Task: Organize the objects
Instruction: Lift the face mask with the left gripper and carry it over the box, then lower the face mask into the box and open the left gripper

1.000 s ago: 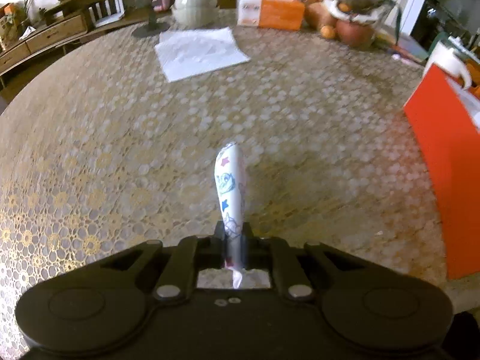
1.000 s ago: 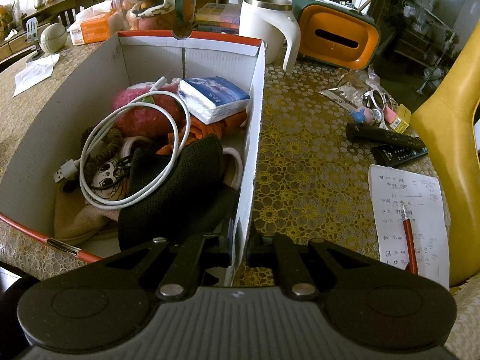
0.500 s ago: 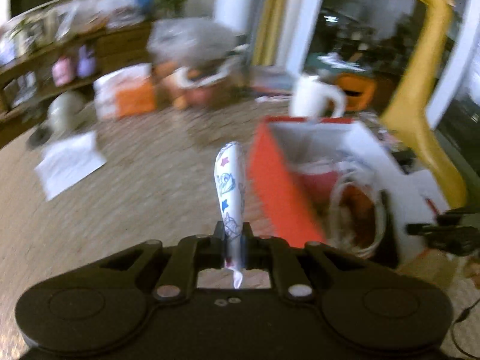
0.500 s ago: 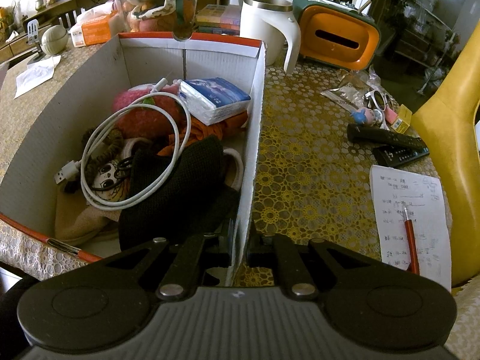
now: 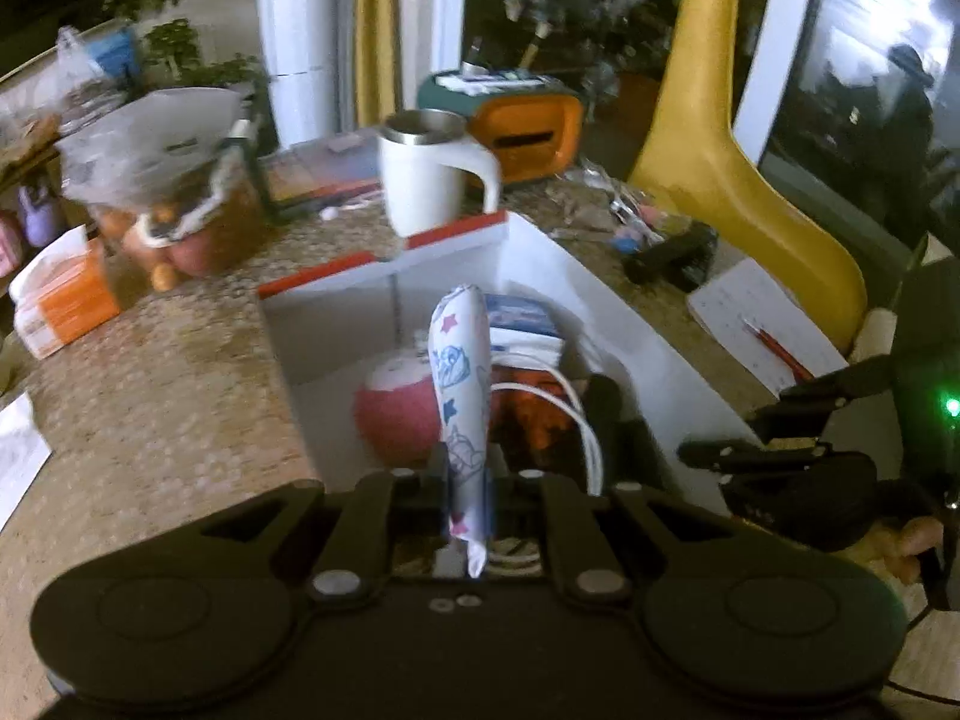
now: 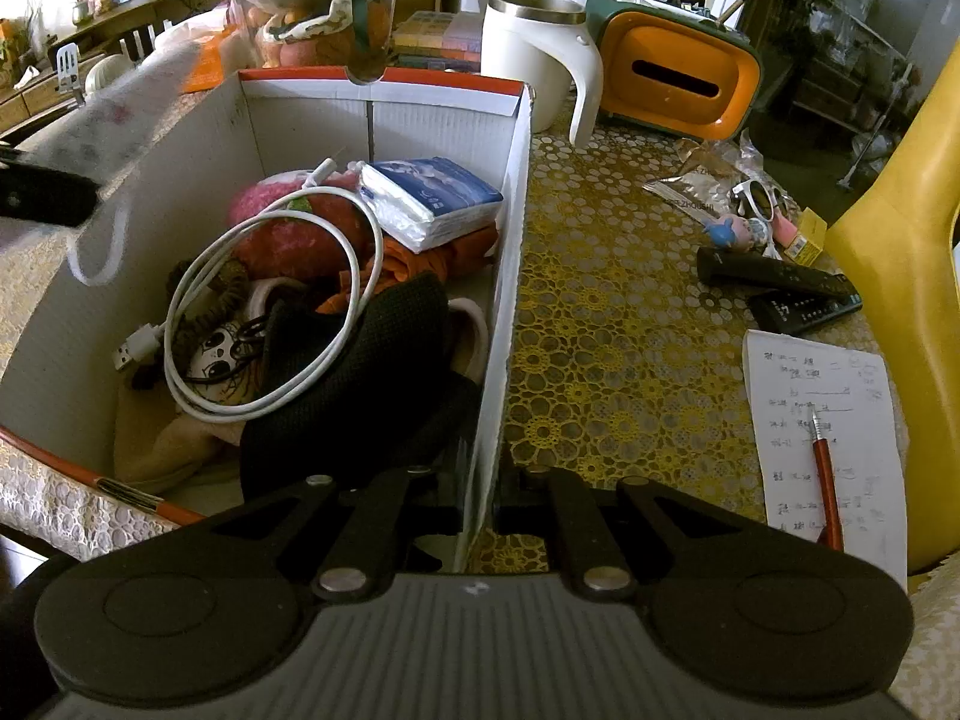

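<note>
My left gripper (image 5: 465,480) is shut on a white face mask (image 5: 459,372) printed with stars and cartoon figures. It holds the mask over the white cardboard box (image 5: 630,324) with red edges. In the right wrist view the mask (image 6: 102,120) shows blurred at the box's left side, an ear loop hanging down. My right gripper (image 6: 480,504) is shut on the box's right wall (image 6: 510,240), near the front corner. Inside the box lie a coiled white cable (image 6: 270,312), a tissue pack (image 6: 429,198), a pink plush (image 6: 282,234) and a black mesh cloth (image 6: 372,372).
Behind the box stand a white mug (image 6: 534,60), an orange tissue holder (image 6: 678,78) and a bag of fruit (image 5: 174,192). To its right lie two remotes (image 6: 780,282) and a note sheet with a red pen (image 6: 828,432). A yellow chair (image 6: 900,240) stands at the table's right edge.
My left gripper swung right and upward with the mask, from over the bare tablecloth to over the box. The right gripper kept still on the box wall.
</note>
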`<state>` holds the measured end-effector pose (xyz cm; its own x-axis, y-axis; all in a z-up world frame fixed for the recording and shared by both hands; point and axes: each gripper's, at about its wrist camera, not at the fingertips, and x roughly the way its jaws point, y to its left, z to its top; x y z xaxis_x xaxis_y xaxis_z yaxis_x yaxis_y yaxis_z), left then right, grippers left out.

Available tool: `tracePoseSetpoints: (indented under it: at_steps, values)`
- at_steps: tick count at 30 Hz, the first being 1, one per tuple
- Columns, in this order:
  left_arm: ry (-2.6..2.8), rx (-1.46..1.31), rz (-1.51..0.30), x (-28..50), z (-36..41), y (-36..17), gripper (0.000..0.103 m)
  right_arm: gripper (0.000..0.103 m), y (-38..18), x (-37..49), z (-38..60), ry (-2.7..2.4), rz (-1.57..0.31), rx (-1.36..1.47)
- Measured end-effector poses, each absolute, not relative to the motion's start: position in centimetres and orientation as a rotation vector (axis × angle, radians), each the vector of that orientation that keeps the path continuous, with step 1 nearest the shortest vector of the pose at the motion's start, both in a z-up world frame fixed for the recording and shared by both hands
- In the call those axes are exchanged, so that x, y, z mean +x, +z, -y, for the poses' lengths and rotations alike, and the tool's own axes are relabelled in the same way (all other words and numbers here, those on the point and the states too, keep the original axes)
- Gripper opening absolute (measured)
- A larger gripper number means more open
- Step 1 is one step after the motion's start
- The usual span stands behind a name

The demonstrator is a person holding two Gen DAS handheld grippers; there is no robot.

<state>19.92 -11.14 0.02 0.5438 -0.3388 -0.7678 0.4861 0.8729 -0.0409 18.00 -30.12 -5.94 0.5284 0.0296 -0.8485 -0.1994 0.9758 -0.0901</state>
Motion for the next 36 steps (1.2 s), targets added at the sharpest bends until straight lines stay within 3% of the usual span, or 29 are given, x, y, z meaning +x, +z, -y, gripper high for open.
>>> tracePoseSetpoints:
  at_steps: [11,17,22,25,27,32,36]
  values:
    - [-0.525,0.273,-0.931,21.1,15.2,-3.3,0.008,0.008,-6.0,18.1,30.1,0.138,-1.008,-0.181]
    - [-0.519,0.309,-0.979,21.8,16.2,-5.3,0.014,0.008,-6.0,18.0,29.9,0.139,-1.009,-0.175]
    - [-0.515,0.31,-1.013,22.4,16.1,-6.2,0.024,0.008,-6.0,18.0,29.9,0.139,-1.009,-0.174]
    - [-0.515,0.296,-1.022,22.4,15.8,-6.2,0.037,0.008,-6.0,17.9,29.9,0.138,-1.008,-0.172]
    - [-0.52,0.285,-1.021,22.3,15.5,-6.2,0.051,0.008,-6.0,17.8,29.9,0.136,-1.008,-0.171]
    - [-0.531,0.281,-1.003,21.6,15.1,-5.6,0.058,0.008,-5.9,17.9,30.0,0.135,-1.005,-0.167]
    - [-0.545,0.277,-0.97,21.0,15.0,-4.9,0.076,0.008,-5.5,17.7,30.1,0.135,-0.997,-0.165]
